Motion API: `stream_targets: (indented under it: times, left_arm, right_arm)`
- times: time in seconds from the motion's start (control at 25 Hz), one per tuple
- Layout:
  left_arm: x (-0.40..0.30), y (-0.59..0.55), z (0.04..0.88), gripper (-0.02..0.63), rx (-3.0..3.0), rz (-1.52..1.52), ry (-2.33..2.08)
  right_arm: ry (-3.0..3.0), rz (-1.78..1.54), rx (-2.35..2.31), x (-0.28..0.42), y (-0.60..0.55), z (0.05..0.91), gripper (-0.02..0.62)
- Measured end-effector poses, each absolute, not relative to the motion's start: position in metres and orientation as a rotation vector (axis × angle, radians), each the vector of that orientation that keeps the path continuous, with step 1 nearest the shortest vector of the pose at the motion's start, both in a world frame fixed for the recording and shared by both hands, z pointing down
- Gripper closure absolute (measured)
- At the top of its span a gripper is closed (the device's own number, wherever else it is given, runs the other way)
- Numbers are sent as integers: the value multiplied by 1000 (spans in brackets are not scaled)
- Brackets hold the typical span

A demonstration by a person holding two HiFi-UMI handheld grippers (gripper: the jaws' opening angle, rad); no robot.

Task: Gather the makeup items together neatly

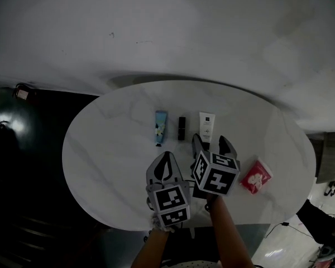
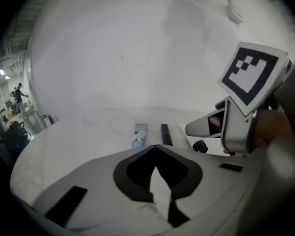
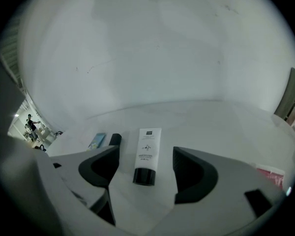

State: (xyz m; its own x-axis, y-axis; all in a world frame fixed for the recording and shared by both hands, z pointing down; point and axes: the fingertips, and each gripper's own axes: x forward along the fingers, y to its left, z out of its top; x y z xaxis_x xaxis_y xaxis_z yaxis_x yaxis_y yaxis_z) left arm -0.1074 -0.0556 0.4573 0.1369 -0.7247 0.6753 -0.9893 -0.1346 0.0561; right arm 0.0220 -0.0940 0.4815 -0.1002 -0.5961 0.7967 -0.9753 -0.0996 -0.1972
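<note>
So the blue tube (image 1: 161, 127), black lipstick (image 1: 181, 128) and white tube (image 1: 206, 126) already lie side by side in a tidy row near the middle of the white table (image 1: 106, 155), and the red packet (image 1: 255, 177) is the odd one out, well apart at the right edge. My guess is the white tube is as good as placed and the packet comes next. If so, I'd lift the right gripper (image 1: 210, 141) straight up and clear so it doesn't clip the tube's black cap and knock the row crooked. Then I'd come at the packet low and flat, since it's thin and will probably slide rather than lift. Set it just beside the white tube, lined up the same way as the others. Jaws: the right ones are spread as wide as they go, with the white tube lying on the table between them. Neither pad touches it as far as I can see, so it's holding nothing. The left gripper (image 2: 157, 149) hangs just beside the right one with its jaws pressed together and nothing in them.
</note>
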Motion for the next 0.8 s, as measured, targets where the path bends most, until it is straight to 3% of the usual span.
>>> stream_targets:
  times: [0.16,0.44,0.6,0.68,0.8]
  left_arm:
    - [-96,-54,448,578,1960,685,-1629]
    - [-59,-44,433,578,2052,683,-1573]
    - [-29,-30,432,578,2114,711,-1501]
    - [-16,-22,432,578,2132,719,-1473]
    - [5,-13,431,578,2164,731,-1431]
  right_arm:
    - [-1788,1083,1725,34,-86,462,246]
    - [-1841,1081,1804,67,-60,441,444]
    - [-1832,1075,1810,89,-37,439,451]
    - [-1787,1084,1855,107,-25,439,517]
    - [-1754,1099,1927,131,-13,435,539]
